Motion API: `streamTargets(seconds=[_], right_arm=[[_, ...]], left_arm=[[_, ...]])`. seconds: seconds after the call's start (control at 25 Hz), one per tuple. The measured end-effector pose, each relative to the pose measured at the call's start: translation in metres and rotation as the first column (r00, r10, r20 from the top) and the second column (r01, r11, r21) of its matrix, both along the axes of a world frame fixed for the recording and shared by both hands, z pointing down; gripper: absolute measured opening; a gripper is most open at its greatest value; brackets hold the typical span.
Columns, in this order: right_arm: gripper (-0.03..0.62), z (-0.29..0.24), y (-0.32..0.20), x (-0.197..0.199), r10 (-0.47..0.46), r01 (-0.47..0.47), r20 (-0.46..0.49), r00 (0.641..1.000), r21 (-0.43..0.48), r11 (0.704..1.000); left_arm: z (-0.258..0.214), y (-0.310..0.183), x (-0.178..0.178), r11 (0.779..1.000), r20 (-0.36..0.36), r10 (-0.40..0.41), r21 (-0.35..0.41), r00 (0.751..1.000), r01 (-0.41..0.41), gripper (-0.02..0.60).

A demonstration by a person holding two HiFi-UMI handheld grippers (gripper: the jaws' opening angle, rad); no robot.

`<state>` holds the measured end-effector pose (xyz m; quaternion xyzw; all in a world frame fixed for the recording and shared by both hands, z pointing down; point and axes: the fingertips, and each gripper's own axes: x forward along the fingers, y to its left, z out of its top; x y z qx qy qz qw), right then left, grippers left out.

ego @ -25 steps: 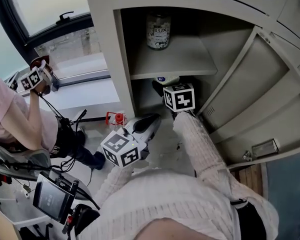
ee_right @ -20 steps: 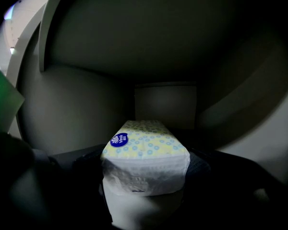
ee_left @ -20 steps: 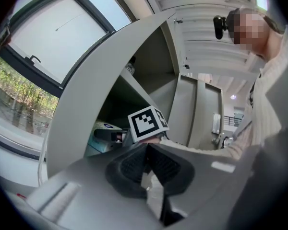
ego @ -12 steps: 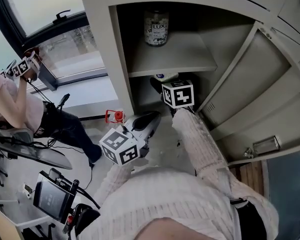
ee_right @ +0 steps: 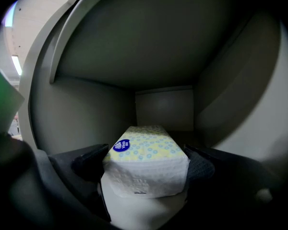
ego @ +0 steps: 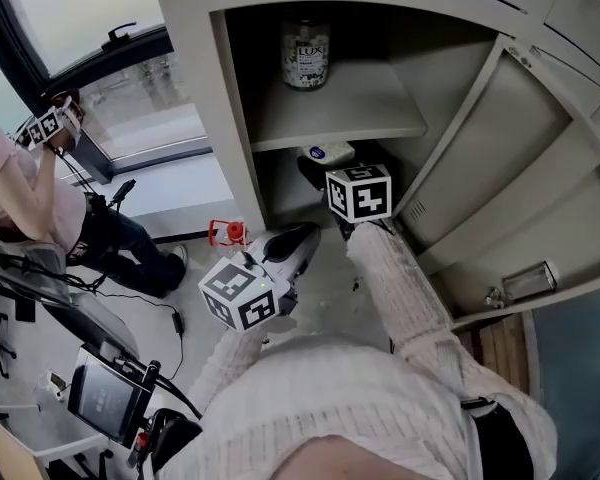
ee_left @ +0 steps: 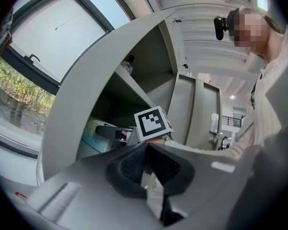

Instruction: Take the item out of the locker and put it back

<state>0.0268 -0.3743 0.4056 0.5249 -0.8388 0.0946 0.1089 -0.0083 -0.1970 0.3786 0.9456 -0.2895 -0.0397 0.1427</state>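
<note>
The pack (ee_right: 144, 150) is found in the locker's (ego: 235, 148) lower compartment, near its front edge, between the right gripper's (ee_right: 148, 163) jaws, which have just been opening wide. The return is judged nearly done, with only withdrawal left. The left gripper (ee_left: 145, 162) is seen closed on nothing outside. The bottle (ego: 306, 55) on the upper shelf is shown by the head view alone.
</note>
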Motion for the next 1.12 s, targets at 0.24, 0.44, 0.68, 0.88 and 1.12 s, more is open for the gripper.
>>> streamTargets(seconds=[0.24,0.44,0.68,0.88,1.12], right_arm=[[0.48,-0.018,0.024,0.01,-0.001,0.001,-0.001,1.0,0.046,0.999],[0.479,-0.026,0.056,0.014,-0.02,0.019,0.022,1.0,0.072,0.997],[0.438,-0.044,0.106,0.019,-0.065,0.059,0.044,0.997,0.126,0.99],[0.319,-0.047,0.14,0.024,-0.112,0.101,0.065,0.992,0.162,0.982],[0.241,-0.029,0.175,0.024,-0.155,0.136,0.103,0.982,0.173,0.976]], left_arm=[[-0.001,0.007,0.006,1.0,0.004,0.008,0.007,1.0,-0.008,0.008],[-0.005,0.009,0.006,0.999,0.006,-0.032,0.018,0.999,0.032,0.008],[-0.005,0.017,0.005,0.999,0.004,-0.047,0.015,0.999,0.047,0.008],[-0.003,0.023,0.008,0.998,0.009,-0.055,0.015,0.998,0.055,0.008],[0.001,0.034,0.018,0.998,0.008,-0.063,0.01,0.998,0.063,0.008]])
